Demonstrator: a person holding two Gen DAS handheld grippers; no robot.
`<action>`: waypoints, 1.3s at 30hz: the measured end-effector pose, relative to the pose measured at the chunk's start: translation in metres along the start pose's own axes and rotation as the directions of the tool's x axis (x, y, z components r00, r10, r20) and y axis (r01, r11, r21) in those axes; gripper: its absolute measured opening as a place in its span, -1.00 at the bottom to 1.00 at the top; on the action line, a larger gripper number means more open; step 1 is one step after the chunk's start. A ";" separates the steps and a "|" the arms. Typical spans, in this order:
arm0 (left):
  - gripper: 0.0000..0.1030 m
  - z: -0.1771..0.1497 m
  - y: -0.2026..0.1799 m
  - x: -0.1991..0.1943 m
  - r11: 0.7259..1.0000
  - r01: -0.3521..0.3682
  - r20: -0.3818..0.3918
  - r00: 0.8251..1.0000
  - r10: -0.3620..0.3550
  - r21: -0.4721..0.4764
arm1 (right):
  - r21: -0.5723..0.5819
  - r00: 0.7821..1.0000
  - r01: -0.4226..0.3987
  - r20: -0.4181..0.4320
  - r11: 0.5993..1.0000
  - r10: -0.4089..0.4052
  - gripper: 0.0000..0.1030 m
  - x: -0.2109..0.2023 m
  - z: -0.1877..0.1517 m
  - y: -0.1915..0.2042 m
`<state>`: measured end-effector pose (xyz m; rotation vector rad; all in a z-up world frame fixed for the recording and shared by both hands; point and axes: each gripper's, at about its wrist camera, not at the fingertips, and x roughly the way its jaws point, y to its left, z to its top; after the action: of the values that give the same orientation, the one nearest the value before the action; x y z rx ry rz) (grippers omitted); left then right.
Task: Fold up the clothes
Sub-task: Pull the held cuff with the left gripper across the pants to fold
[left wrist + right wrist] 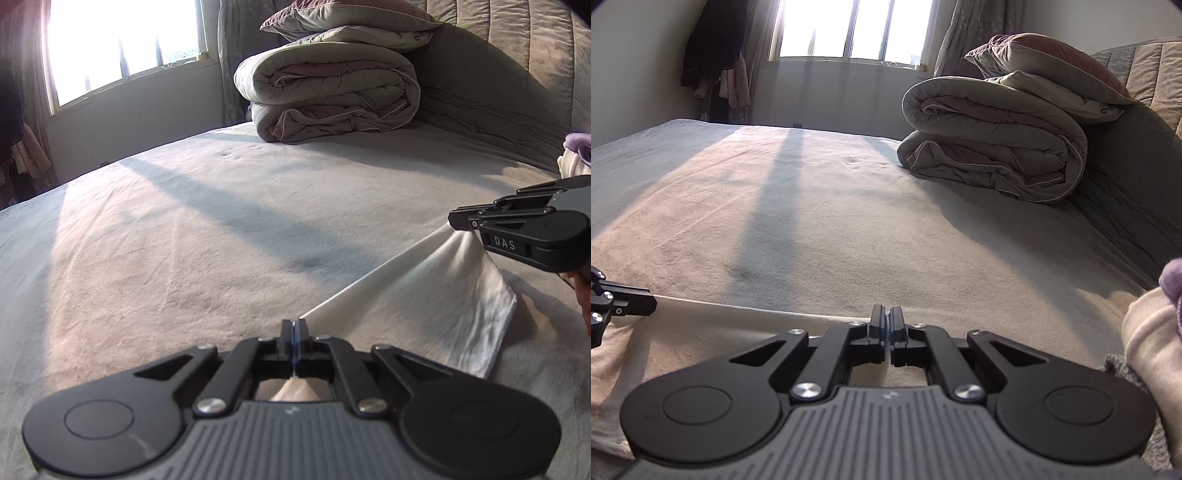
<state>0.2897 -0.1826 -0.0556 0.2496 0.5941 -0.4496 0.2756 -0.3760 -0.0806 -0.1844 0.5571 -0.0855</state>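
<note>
A white cloth [436,295] is held taut above the bed between both grippers. My left gripper [294,326] is shut on one corner of it at the bottom of the left wrist view. At the right edge of that view, my right gripper [456,221] pinches the other corner, and the cloth hangs down below it. In the right wrist view the right gripper [887,321] is shut on the cloth's top edge [746,308], which runs left to the left gripper [652,304].
The bed [184,240] is covered by a pale sheet lit by a window [122,40]. A folded duvet [328,92] with a pillow [347,16] on top sits at the headboard. A pile of clothes [1152,325] lies at the right.
</note>
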 end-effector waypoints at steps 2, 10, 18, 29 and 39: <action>-1.00 -0.005 0.002 0.010 1.000 -0.011 -0.009 1.000 0.011 -0.027 | -0.018 1.000 0.007 0.005 1.000 -0.007 -0.97 0.008 0.006 0.003; -0.96 -0.016 -0.005 0.018 0.999 -0.045 0.005 0.999 0.045 -0.009 | -0.107 0.998 0.039 -0.042 0.994 -0.043 -0.91 0.023 0.003 0.016; -0.10 -0.013 0.017 -0.055 0.975 0.133 0.036 0.991 -0.129 -0.176 | 0.230 0.975 -0.072 -0.189 0.971 0.118 -0.23 -0.036 0.017 -0.018; 0.14 -0.102 0.055 -0.161 0.960 0.172 0.044 0.985 -0.166 -0.221 | 0.806 0.961 -0.131 -0.040 0.578 0.273 -0.21 -0.076 -0.049 -0.005; 0.18 -0.155 0.102 -0.172 0.929 0.118 0.036 0.993 -0.112 -0.351 | 0.919 0.995 -0.061 0.025 0.390 0.096 -0.90 -0.045 -0.050 -0.020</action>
<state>0.1371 0.0186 -0.0685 -0.1335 0.6653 -0.4486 0.2104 -0.3977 -0.0948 0.9790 0.4750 -0.3013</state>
